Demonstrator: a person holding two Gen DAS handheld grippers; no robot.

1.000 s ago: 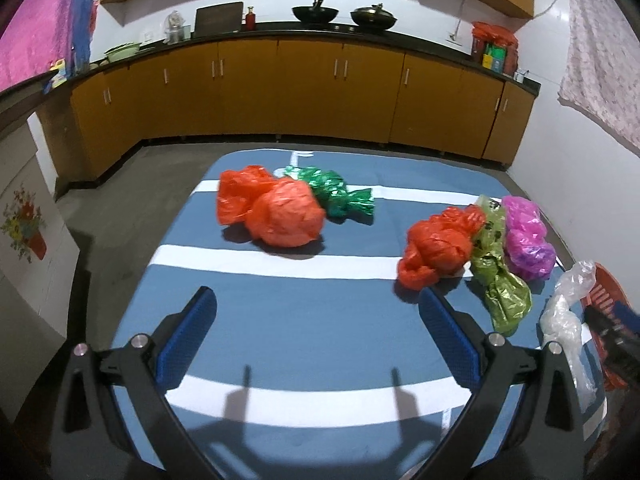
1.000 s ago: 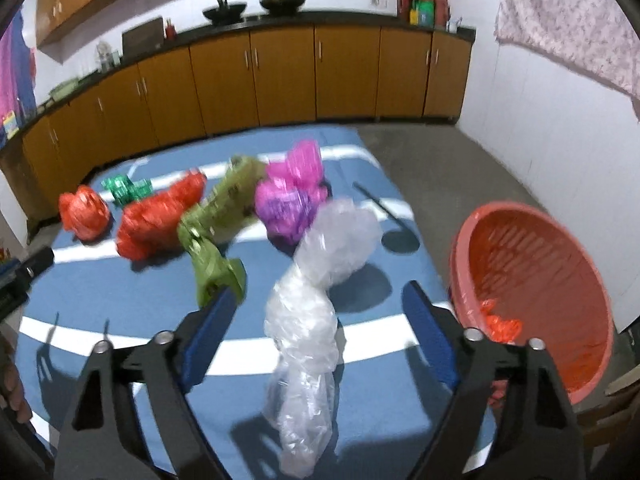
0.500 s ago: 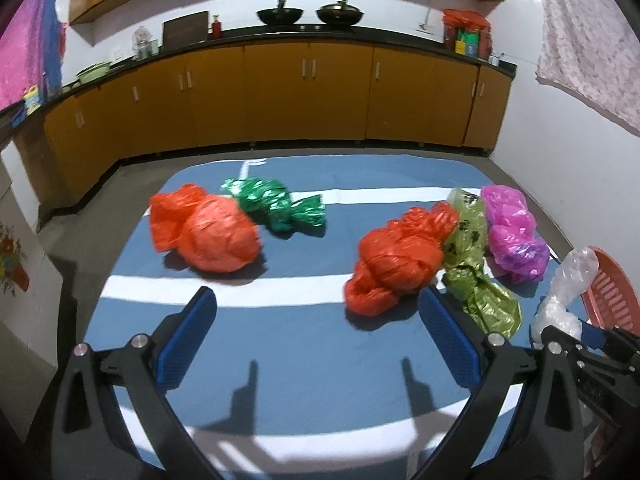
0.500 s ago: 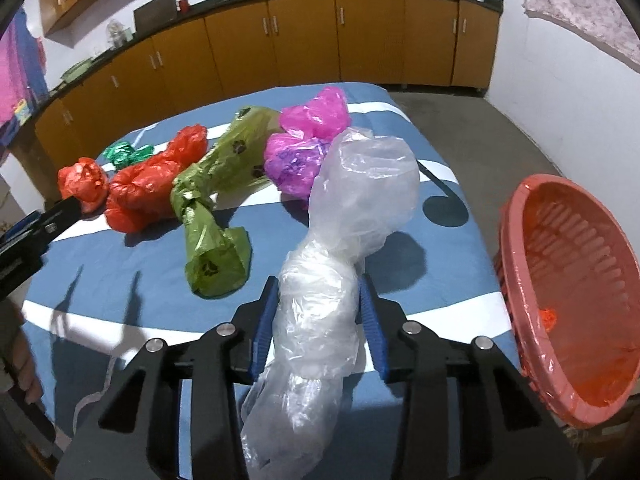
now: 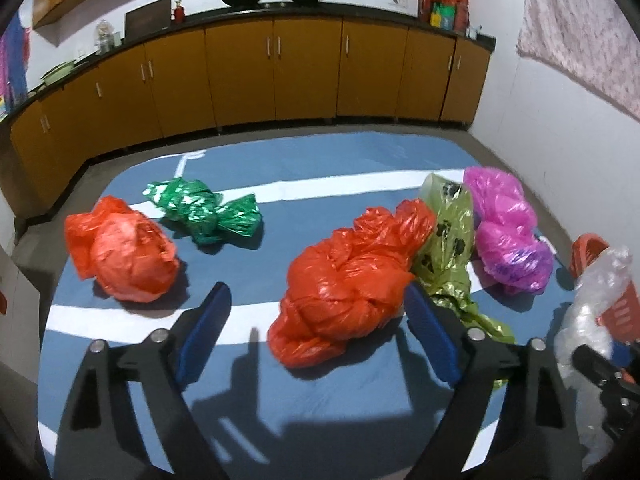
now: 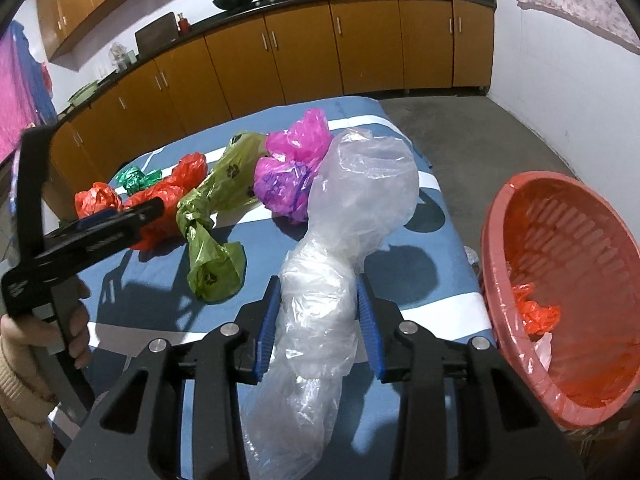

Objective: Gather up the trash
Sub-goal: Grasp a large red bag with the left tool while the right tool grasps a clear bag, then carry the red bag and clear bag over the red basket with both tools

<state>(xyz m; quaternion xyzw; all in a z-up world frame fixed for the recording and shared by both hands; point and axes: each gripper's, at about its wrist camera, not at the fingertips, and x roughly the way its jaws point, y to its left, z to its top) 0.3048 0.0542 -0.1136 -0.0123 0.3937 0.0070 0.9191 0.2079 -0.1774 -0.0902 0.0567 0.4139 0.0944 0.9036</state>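
Both wrist cameras look steeply down, close over the blue mat [image 5: 320,400], perhaps sharing its bags.

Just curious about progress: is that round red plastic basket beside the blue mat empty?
Not empty. The round red plastic basket holds crumpled orange-red plastic and a pale scrap near its bottom.

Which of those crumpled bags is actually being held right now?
The clear bag: the right tool is clamped around its middle. The red, green, olive and pink bags all lie loose on the blue mat.

Bright overhead indoor light, hard dark shadows on the cloth, strong fisheye bending, black vignetted corners, slight softness
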